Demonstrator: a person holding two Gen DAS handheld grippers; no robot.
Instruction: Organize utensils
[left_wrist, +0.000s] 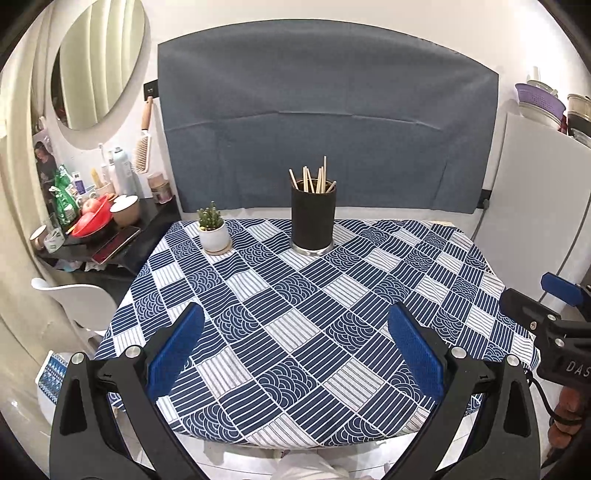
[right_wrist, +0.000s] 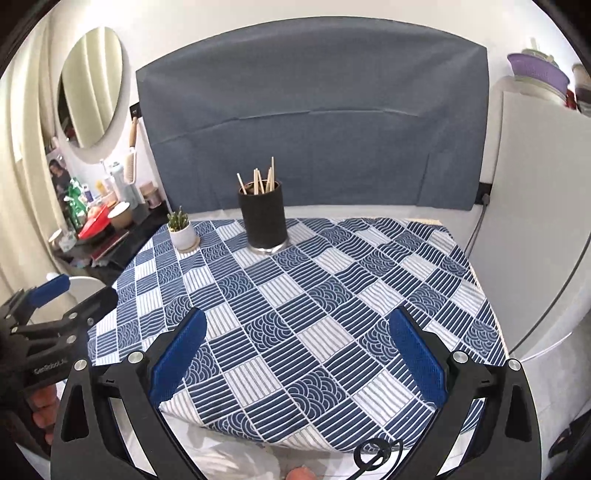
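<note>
Both tongs are held spread wide with nothing between their blue pads, above the near edge of the surface (left_wrist: 295, 295). Left tongs (left_wrist: 295, 347) are seen from their own camera, and right tongs (right_wrist: 299, 347) likewise; each pair also shows at the side of the other's view. Chopsticks (left_wrist: 314, 179) are stood upright, slightly fanned, in a black cylindrical holder (left_wrist: 313, 219) at the far middle of the surface, well apart from both tongs. A small potted plant (left_wrist: 213, 230) in a white pot is set on a coaster just left of the holder. A blue and white patterned cloth is spread over the surface.
</note>
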